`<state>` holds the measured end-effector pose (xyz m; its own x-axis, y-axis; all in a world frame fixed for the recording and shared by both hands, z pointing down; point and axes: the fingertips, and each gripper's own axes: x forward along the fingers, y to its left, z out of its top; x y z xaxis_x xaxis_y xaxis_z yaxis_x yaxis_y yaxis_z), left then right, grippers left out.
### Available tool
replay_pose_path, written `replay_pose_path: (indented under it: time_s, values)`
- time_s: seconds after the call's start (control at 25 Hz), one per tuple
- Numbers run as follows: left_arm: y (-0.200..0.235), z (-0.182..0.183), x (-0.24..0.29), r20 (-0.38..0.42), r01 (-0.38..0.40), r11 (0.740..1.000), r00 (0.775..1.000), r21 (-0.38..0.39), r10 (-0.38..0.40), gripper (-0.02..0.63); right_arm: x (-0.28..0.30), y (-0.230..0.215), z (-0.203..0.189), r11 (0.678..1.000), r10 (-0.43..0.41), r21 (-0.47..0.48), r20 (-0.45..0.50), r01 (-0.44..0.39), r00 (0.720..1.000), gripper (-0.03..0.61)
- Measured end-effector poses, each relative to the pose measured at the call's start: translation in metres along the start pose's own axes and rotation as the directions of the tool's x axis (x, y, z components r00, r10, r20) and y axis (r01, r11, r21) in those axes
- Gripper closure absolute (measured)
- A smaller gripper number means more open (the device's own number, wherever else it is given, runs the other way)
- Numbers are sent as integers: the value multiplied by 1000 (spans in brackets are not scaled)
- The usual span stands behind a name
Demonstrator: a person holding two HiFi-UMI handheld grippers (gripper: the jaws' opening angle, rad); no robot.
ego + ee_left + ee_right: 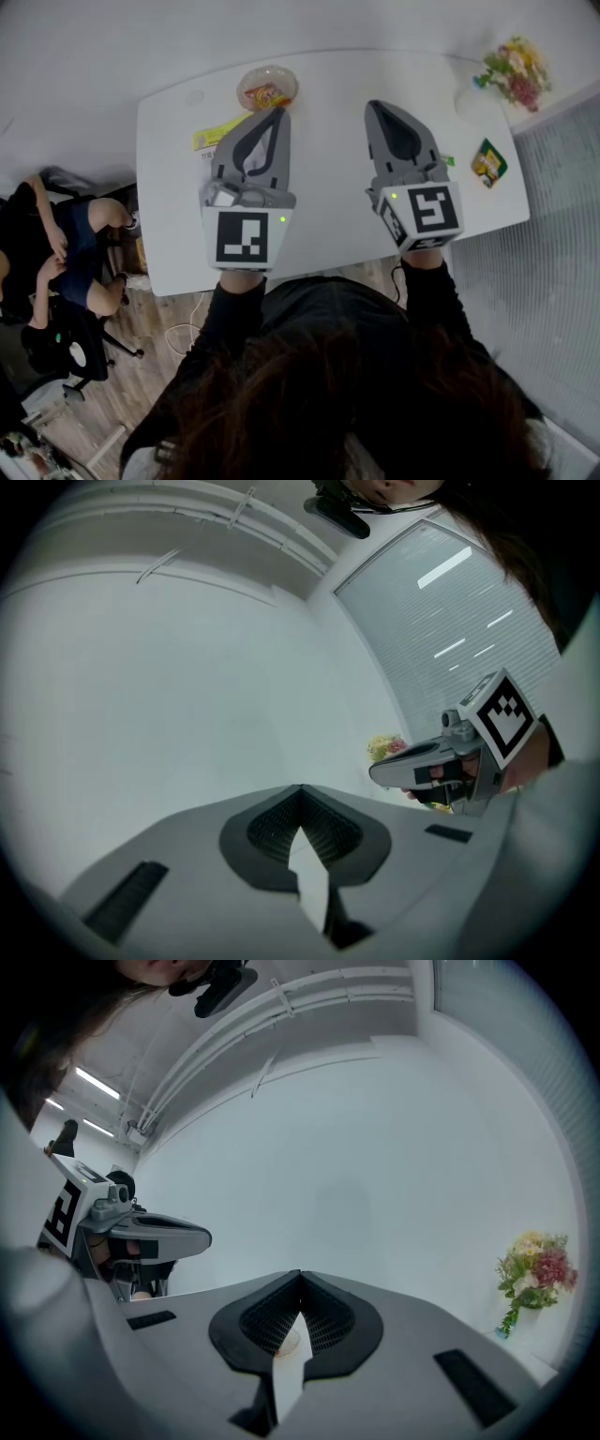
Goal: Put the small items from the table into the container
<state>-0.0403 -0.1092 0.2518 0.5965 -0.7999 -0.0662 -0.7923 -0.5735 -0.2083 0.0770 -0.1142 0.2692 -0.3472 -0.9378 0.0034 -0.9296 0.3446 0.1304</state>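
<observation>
Hovering over the white surface (328, 141), the left grey tool (279, 112) and right grey tool (373, 105) are pinched tight, holding nothing. A yellow flat packet (217, 134) lies near the clear round plastic container (267, 89); a green packet (488, 162) lies far right of it.

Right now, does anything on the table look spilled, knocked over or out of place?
Nothing stands out. The clear container sits upright at the far edge with one snack packet inside. A yellow packet and a green packet lie flat on the white table, and the flowers stand upright at the corner.
</observation>
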Motion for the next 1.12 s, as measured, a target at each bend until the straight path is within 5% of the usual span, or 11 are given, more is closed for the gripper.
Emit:
replay_pose_path:
  time_s: [0.4, 0.8, 0.96, 1.12]
  values:
    - [10, 3, 1, 27, -18, 999, 999, -46, 20, 612, 1, -11, -8, 999, -17, 45, -5, 18, 1000, 551]
    - [5, -6, 14, 6, 11, 998, 1000, -57, -10, 612, -13, -81, -66, 993, -92, 67, -140, 102, 986, 546]
    - [4, -10, 20, -1, 18, 998, 1000, -55, -18, 611, -16, -105, -97, 991, -108, 55, -227, 123, 968, 450]
    - [4, -16, 25, -13, 24, 998, 1000, -64, -25, 612, -18, -126, -126, 989, -125, 39, -305, 143, 944, 433]
